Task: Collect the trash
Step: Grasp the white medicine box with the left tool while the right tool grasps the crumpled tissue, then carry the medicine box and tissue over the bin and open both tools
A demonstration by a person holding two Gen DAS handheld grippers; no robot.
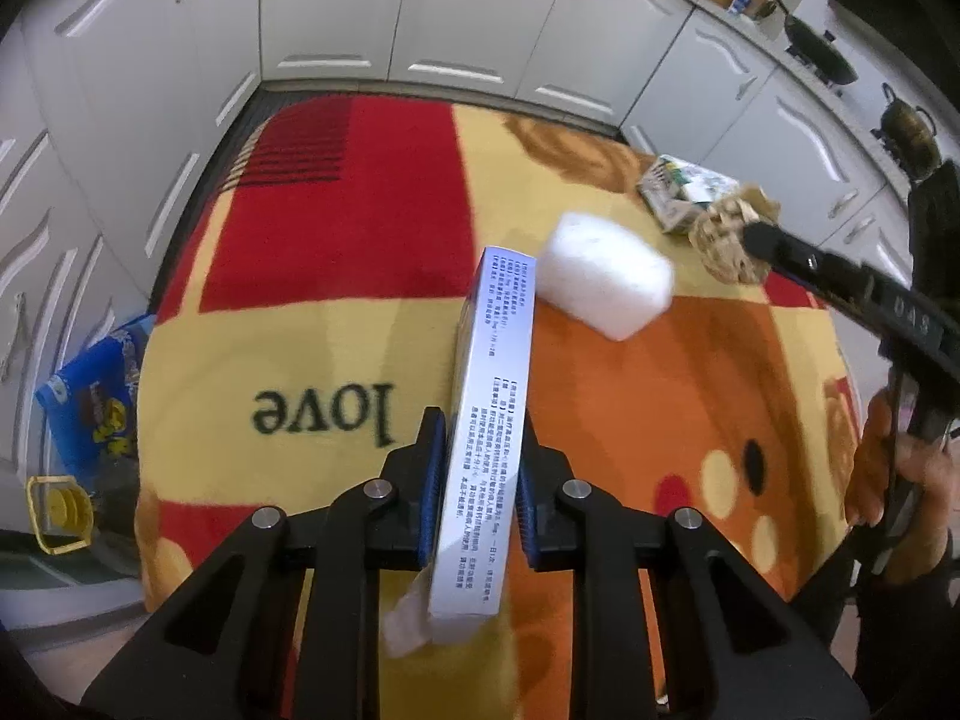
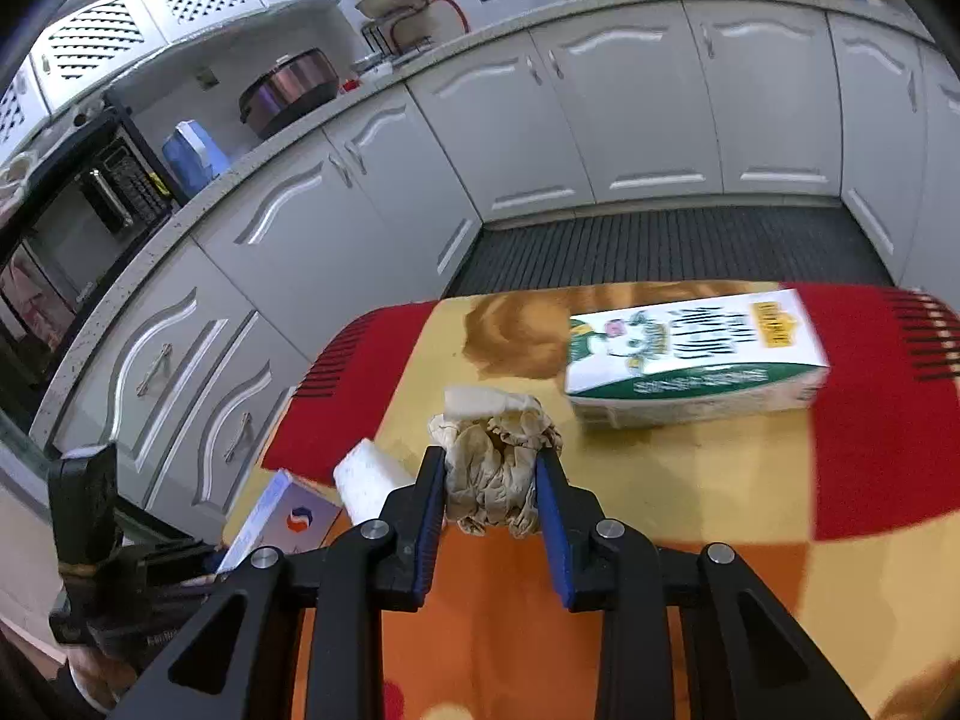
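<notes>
Ahead, the blanket-covered worktop lies bare to its far edge. Left gripper jaws clamp the slim box, lengthwise away; right gripper jaws pinch crumpled paper.

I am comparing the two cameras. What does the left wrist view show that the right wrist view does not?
Only the left wrist view: a blue bag and a yellow container on the floor. Only the right wrist view: a microwave and a pot on the counter. Both: the white foam block, crumpled paper, tissue pack and slim box.
</notes>
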